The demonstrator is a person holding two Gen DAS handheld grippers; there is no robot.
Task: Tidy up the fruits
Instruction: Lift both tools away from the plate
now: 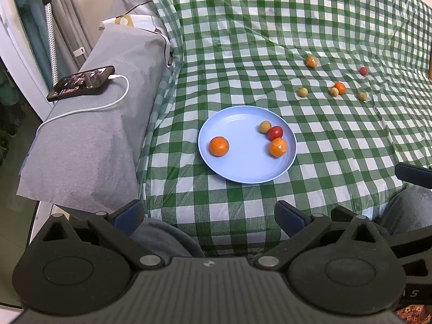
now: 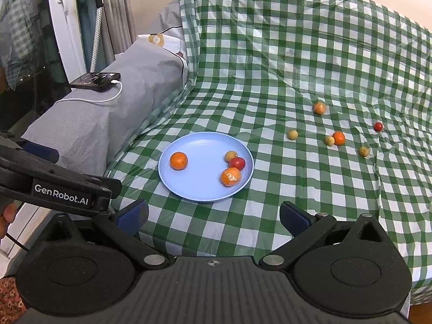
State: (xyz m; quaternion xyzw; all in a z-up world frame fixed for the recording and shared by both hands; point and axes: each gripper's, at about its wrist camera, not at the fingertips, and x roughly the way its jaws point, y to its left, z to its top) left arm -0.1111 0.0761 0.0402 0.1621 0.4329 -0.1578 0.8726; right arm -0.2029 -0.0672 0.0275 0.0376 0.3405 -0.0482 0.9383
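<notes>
Both claws hang back from the fruit, empty. The left claw point(image 1: 209, 216) has its jaws spread wide, and the right claw point(image 2: 213, 217) is just as wide. The blue plate point(image 1: 237, 174) sits on the green-checked cloth point(image 1: 243, 40) and already carries four fruits: an orange point(image 1: 219, 146) at its 9 o'clock, and a second orange point(image 1: 278, 147), a red fruit point(image 1: 275, 132) and a small tan one point(image 1: 265, 127) bunched towards 3 o'clock.

Six more fruits lie loose on the cloth at about 1 o'clock from the plate, well apart from it. So the gathering looks under way, between picks. The next move likely calls for a long reach by the right claw to the nearest loose tan fruit point(image 2: 292, 134), closing gently since it may roll.

The only legible writing is "GenRobot.AI" on the left claw's arm point(image 2: 62, 190). The phone point(image 1: 81, 83) screen is unreadable.
</notes>
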